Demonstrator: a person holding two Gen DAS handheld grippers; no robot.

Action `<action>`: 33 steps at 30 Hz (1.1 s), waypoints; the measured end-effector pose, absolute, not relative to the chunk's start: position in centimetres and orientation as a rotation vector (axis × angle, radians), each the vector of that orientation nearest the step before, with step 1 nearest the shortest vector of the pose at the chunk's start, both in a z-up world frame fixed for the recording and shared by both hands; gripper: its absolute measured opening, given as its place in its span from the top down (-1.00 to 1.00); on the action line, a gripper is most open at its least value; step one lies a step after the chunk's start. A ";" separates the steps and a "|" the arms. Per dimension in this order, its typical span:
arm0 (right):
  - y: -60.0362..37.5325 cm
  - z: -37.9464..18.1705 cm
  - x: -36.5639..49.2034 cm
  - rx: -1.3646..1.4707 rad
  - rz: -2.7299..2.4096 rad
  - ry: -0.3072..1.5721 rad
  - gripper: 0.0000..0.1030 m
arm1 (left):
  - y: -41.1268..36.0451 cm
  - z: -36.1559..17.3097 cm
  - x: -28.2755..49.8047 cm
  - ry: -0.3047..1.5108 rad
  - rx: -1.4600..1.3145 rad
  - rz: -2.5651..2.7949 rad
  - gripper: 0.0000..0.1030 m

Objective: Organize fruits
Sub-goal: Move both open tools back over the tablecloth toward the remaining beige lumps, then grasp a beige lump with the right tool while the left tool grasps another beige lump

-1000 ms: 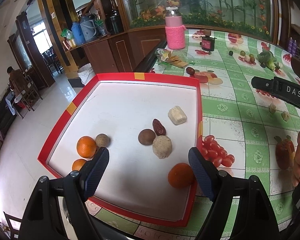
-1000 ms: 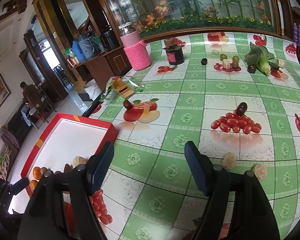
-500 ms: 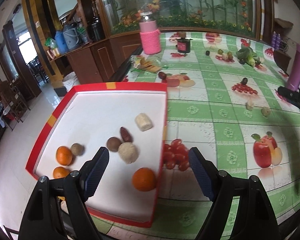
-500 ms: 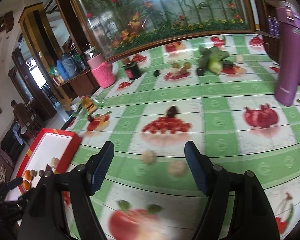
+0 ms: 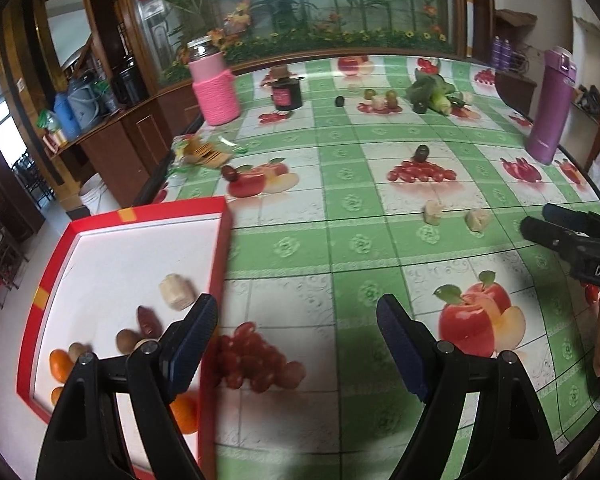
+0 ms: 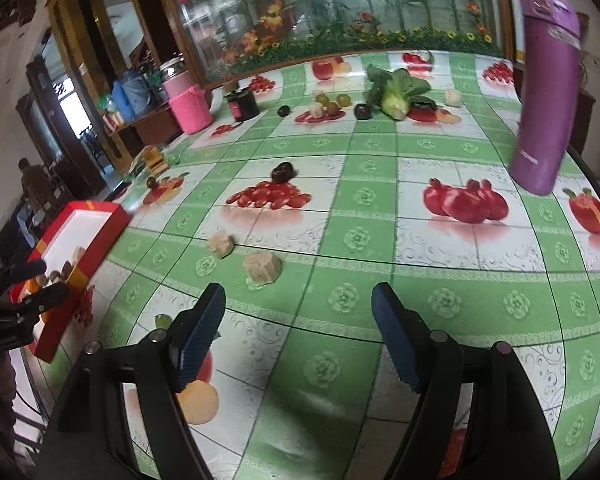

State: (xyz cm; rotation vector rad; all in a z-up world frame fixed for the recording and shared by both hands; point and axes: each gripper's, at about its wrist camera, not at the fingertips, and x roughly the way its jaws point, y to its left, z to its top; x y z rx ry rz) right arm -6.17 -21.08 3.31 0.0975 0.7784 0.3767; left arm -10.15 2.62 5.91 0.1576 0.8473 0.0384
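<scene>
A red-rimmed white tray (image 5: 220,248) at the table's left edge holds oranges (image 5: 59,365), brown fruits (image 5: 125,340), a dark red date (image 5: 147,320) and a pale chunk (image 5: 174,292). My left gripper (image 5: 296,344) is open and empty, over the tablecloth beside the tray's right rim. My right gripper (image 6: 298,330) is open and empty, just short of two pale chunks (image 6: 262,268) (image 6: 220,244) lying on the cloth; these also show in the left wrist view (image 5: 477,219) (image 5: 432,212). A dark fruit (image 6: 283,172) sits further back, and more small fruits (image 6: 332,107) near the far edge.
A purple bottle (image 6: 546,92) stands at the right. A pink knitted jar (image 5: 216,88), a dark jar (image 5: 286,94), leafy greens (image 6: 396,90) and a snack packet (image 5: 204,154) lie toward the back. The tablecloth (image 6: 420,280) carries printed fruit pictures. The right gripper shows in the left wrist view (image 5: 556,232).
Both grippers have swung right. The left one moved off the tray onto the cloth. The right one has come closer to the two pale chunks. Both stay open.
</scene>
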 end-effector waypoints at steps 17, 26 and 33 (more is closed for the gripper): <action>-14.7 0.8 -2.1 -0.110 0.324 0.866 0.36 | -0.1 5.2 -6.9 0.843 0.148 -0.076 -0.58; -19.7 3.1 -1.9 0.097 0.236 0.806 0.47 | -3.5 3.5 -3.0 0.890 0.132 -0.155 -0.57; -22.1 4.4 -2.1 0.191 0.175 0.762 0.47 | -5.5 1.8 -0.5 0.955 0.106 -0.171 -0.17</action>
